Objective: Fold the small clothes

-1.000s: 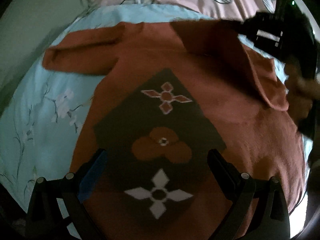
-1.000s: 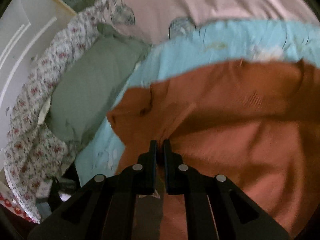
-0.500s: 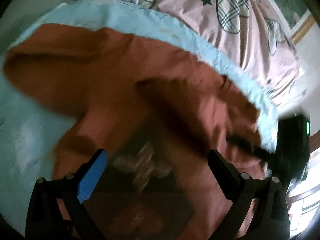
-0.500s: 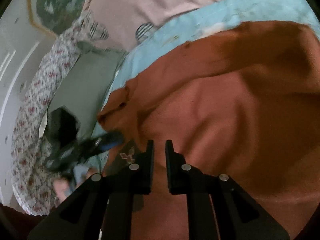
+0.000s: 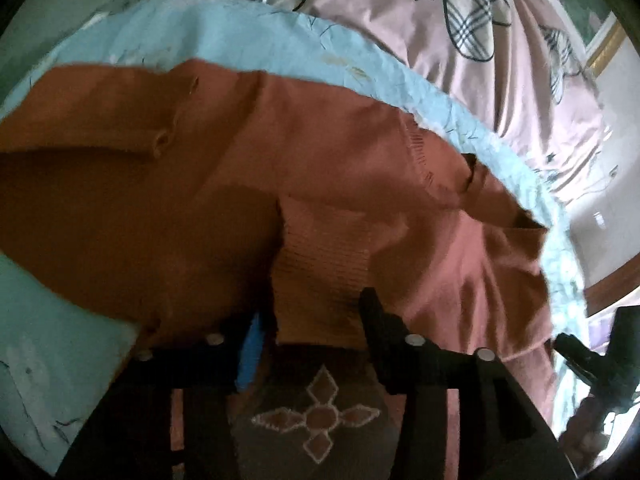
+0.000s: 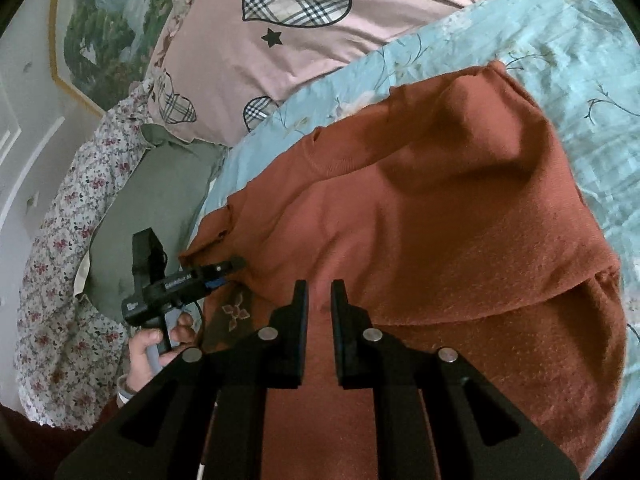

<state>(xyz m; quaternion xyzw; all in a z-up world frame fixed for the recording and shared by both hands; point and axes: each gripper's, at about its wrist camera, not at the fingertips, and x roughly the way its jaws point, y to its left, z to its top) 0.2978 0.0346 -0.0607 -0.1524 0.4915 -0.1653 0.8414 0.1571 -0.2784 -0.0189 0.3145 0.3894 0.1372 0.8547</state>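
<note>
Nearest, the left claw (image 5: 316, 320) pinches a ribbed cuff (image 5: 324, 276) of the rust sweater (image 6: 420, 220). Right claw (image 6: 318, 300) hovers over the sweater, jaws slightly apart, gripping nothing. Sweater lies folded on a blue sheet (image 6: 580, 52) on the bed; pink bedding (image 6: 320, 28) lies beyond, green pillow (image 6: 160, 188) far left.
</note>
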